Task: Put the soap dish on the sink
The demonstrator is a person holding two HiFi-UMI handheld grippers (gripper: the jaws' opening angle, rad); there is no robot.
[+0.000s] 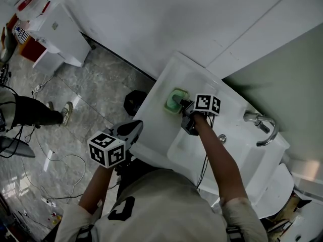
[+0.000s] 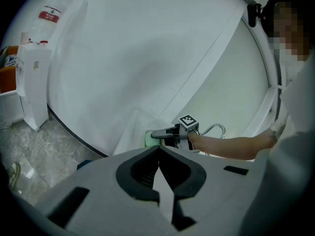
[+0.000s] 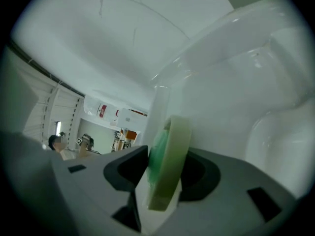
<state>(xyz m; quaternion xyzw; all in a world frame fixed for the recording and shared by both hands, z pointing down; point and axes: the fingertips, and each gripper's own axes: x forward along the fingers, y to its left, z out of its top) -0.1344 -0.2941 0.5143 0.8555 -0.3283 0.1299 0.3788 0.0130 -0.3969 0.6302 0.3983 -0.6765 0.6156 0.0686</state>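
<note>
A pale green soap dish point(image 1: 175, 101) lies on the back left corner of the white sink point(image 1: 154, 135). My right gripper point(image 1: 182, 106) reaches over the basin and holds the dish by its right rim. In the right gripper view the dish point(image 3: 174, 136) stands edge-on between the two dark pads, which touch it on both sides. My left gripper point(image 1: 132, 130) hangs low in front of the sink's left side, its jaws shut with nothing between them point(image 2: 158, 149). From the left gripper view the right gripper point(image 2: 165, 133) and the dish point(image 2: 148, 139) are small and far off.
A chrome tap point(image 1: 262, 127) curves over the sink's right side, and a drain knob point(image 1: 222, 138) sits on the rim. A black object point(image 1: 133, 102) stands on the marble floor left of the sink. A white cabinet point(image 1: 55, 29) and a person's legs point(image 1: 35, 114) are farther left.
</note>
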